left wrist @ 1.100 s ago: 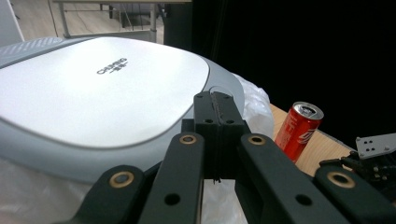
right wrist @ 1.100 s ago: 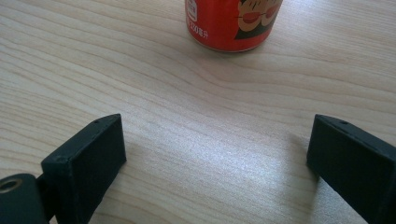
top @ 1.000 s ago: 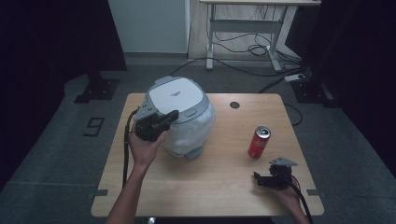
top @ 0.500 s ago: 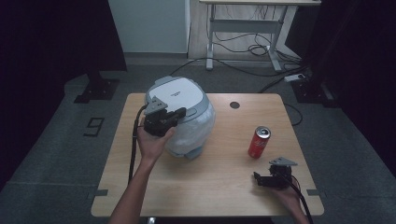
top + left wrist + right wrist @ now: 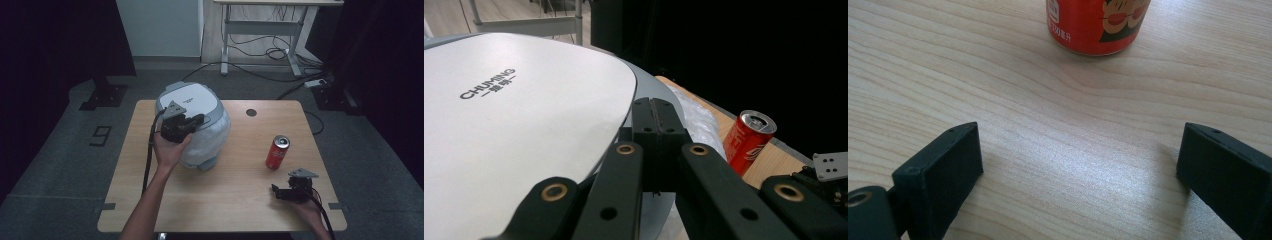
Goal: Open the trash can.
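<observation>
Sitting on the light wooden rectangular table (image 5: 220,195), toward its far left: a rounded white and grey plastic rice cooker (image 5: 195,125). Hovering over its lid's front edge: the left gripper (image 5: 658,117), jaws pressed shut, empty. Likely pressing the lid catch; best staying centred and pushing straight down. Resting open near a red aluminium drink can (image 5: 277,151): the right gripper (image 5: 1078,165).

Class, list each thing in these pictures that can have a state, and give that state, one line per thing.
Rice cooker: lid down, upright on the table, body wrapped in clear plastic.
Red can: upright, top already opened.
Left gripper: fingers shut, nothing between them, at the cooker's lid edge.
Right gripper: fingers wide open, empty, low over the table, facing the can.
</observation>
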`<state>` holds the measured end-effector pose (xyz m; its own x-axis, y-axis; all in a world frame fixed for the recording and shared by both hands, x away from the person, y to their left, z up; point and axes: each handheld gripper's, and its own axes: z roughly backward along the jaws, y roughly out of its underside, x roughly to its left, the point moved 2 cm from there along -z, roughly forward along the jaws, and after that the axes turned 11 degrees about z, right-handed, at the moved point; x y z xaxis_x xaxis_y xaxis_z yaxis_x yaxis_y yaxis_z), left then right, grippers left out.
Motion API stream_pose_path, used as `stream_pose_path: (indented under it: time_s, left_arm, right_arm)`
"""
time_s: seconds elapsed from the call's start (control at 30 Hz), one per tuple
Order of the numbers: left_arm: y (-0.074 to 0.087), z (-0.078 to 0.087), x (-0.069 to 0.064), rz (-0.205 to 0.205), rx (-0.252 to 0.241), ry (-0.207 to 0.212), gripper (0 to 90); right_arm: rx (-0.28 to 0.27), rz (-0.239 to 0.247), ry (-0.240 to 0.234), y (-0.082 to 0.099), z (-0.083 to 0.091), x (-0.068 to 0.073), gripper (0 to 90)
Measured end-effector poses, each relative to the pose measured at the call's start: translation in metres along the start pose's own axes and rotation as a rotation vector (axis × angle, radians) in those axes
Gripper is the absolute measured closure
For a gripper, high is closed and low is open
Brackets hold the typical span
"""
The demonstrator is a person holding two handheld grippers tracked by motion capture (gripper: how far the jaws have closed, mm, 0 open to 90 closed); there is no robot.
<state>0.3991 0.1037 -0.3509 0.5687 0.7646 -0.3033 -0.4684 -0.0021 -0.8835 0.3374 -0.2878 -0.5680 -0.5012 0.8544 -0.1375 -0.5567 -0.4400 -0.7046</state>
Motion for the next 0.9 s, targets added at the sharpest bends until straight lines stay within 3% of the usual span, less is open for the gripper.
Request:
stream_pose_path:
  time_s: [0.33, 0.9]
  left_arm:
    - [0.0005, -0.0036, -0.0034, 0.002, -0.007, -0.016, 90.0]
    - [0.0016, -0.0047, -0.0035, 0.026, 0.001, 0.004, 90.0]
  right_arm:
    - [0.000, 0.000, 0.000, 0.0000, 0.0000, 0.0000, 3.9]
    - [0.000, 0.000, 0.000, 0.0001, 0.0000, 0.0000, 3.9]
